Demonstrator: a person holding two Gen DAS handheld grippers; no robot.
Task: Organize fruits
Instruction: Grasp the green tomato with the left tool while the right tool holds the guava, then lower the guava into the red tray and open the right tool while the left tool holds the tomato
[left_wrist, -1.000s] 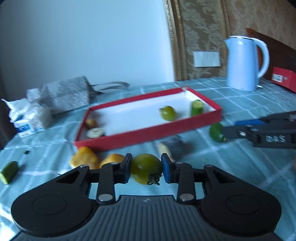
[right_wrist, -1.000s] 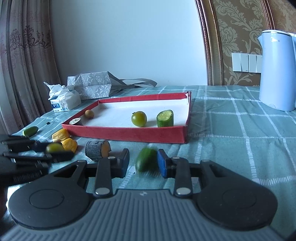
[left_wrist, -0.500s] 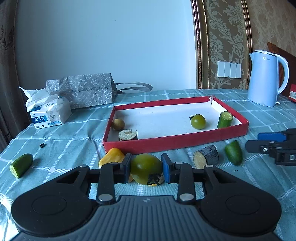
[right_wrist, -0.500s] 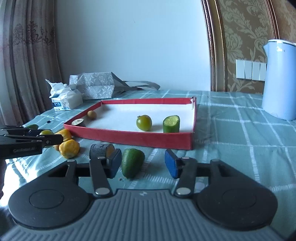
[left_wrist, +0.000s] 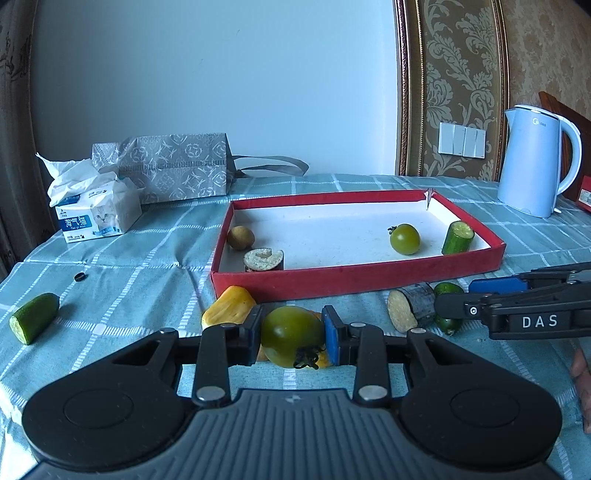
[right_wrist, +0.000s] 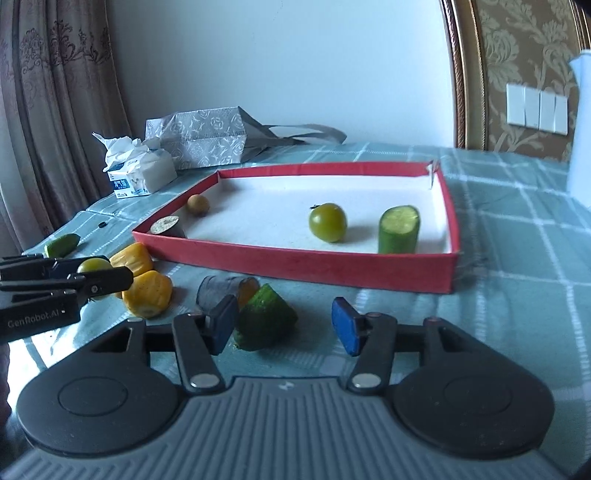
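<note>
Green tomato (left_wrist: 291, 334) sits clamped in my left gripper (left_wrist: 291, 336), pads pressing both sides, held low over the table (left_wrist: 140, 273) just short of the red tray (left_wrist: 354, 278). My right gripper (right_wrist: 282, 326) has just been opening its jaws; they now stand part-wide around the cucumber chunk (right_wrist: 264, 321), left pad touching it, right pad clear, so nothing gripped yet. Tray already holds a tomato and cucumber piece; I judge the held tomato goes in next.
</note>
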